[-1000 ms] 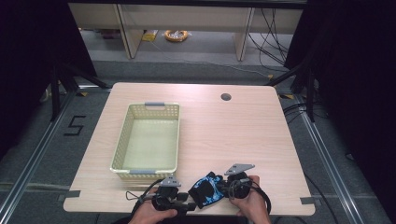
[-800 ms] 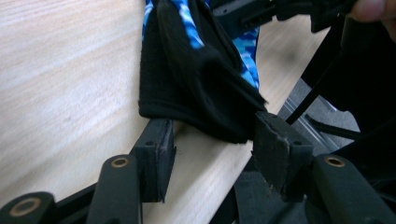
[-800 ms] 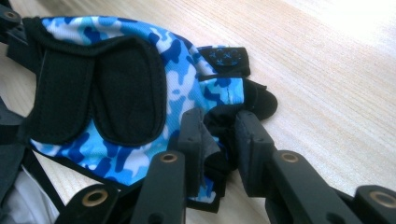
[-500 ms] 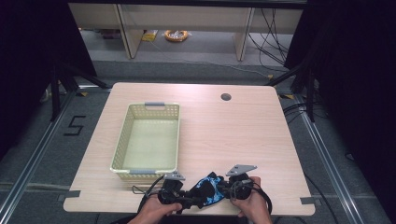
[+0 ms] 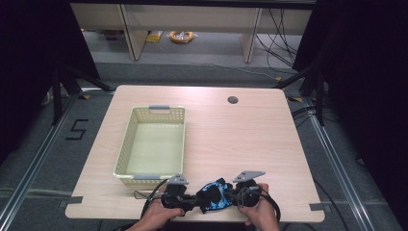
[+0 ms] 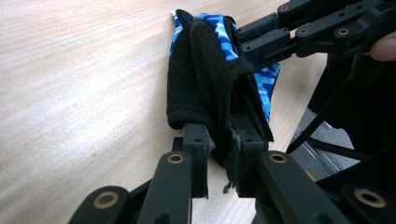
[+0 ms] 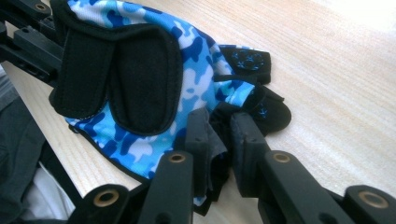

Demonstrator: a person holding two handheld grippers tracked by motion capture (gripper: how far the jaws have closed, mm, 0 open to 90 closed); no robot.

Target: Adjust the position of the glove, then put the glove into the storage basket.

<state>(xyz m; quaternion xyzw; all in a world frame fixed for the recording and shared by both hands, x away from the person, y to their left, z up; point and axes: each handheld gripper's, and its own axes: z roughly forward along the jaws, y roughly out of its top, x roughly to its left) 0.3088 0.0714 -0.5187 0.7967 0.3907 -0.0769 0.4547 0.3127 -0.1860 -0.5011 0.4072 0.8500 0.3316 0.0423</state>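
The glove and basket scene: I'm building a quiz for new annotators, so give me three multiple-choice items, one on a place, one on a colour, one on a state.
1. Where does the glove lie?
A. in the basket
B. at the table's near edge, between the two claws
C. beside the table's round hole

2. What colours is the glove?
A. red and white
B. plain yellow
C. blue camouflage with black

3. What is the state of the left claw?
A. wide open above the table
B. shut on the glove's fabric
C. shut on the basket's rim

Answers: B, in the high view the glove sits between both claws, near the basket; C, the right gripper view shows blue camouflage and black pads; B, black fabric is pinched between its jaws.
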